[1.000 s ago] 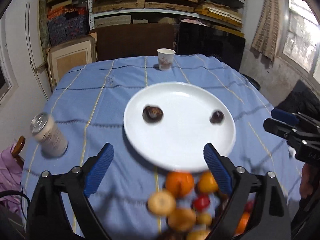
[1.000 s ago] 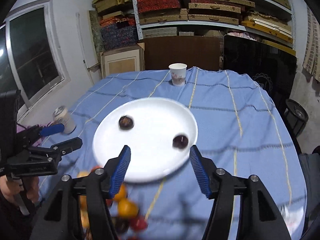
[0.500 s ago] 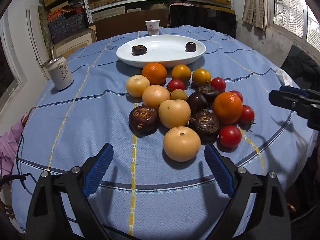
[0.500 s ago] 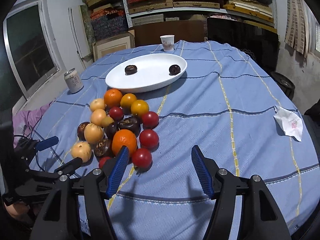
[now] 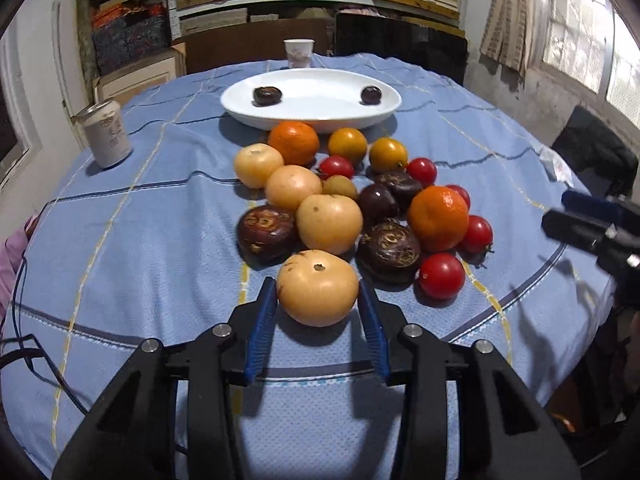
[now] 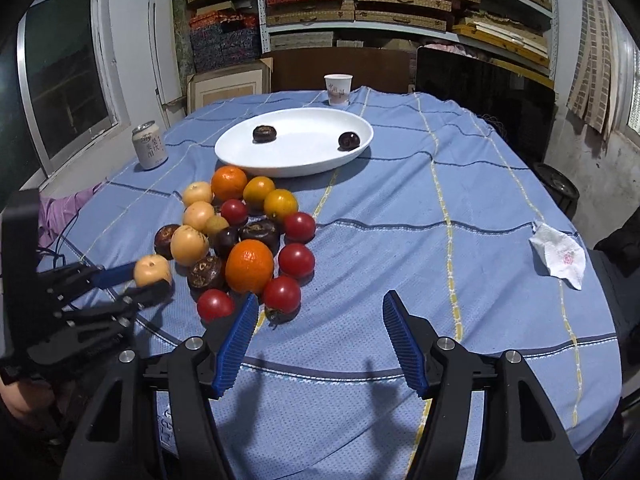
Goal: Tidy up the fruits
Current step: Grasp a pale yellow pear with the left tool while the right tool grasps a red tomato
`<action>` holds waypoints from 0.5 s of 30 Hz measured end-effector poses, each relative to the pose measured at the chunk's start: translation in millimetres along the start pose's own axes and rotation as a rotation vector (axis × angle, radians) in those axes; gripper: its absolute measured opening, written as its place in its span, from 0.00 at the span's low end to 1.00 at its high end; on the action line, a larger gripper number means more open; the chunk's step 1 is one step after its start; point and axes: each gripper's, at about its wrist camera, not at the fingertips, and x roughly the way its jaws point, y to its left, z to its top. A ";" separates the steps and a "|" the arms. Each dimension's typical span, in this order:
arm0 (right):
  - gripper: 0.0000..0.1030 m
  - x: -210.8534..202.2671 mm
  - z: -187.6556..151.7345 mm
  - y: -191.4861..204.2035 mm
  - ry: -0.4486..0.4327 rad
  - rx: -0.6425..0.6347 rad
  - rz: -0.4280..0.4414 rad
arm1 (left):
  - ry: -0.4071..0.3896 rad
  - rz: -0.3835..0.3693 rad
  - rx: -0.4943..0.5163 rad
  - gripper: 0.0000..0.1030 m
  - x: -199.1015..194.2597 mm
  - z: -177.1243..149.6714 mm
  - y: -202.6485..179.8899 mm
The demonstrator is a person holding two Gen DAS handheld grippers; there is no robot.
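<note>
Now left gripper (image 5: 318,304) has advanced and narrowed, fingers touching the nearest tan fruit (image 5: 318,288); right gripper (image 6: 316,340) stays spread, holding nothing.

Fruit pile (image 5: 348,208) before plate (image 5: 312,114) — can (image 5: 105,134) left.

Glossy white plate (image 5: 248,110) (woven cloth (image 5: 132,236) beneath)
</note>
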 end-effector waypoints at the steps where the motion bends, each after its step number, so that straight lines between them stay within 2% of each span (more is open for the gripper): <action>1: 0.63 4.0 -0.5 1.7 0.011 -0.004 0.004 | -0.016 0.000 -0.006 0.39 -5.7 1.0 2.3; 7: 0.63 28.9 -3.4 12.4 0.070 -0.020 0.020 | -0.056 0.009 0.011 0.39 -23.7 2.8 2.0; 10: 0.53 42.1 -4.5 15.1 0.099 -0.011 0.034 | -0.051 0.008 0.015 0.39 -23.5 0.1 1.7; 15: 0.52 52.6 -5.4 19.6 0.111 -0.018 0.037 | -0.037 0.008 0.003 0.39 -19.5 -1.7 5.0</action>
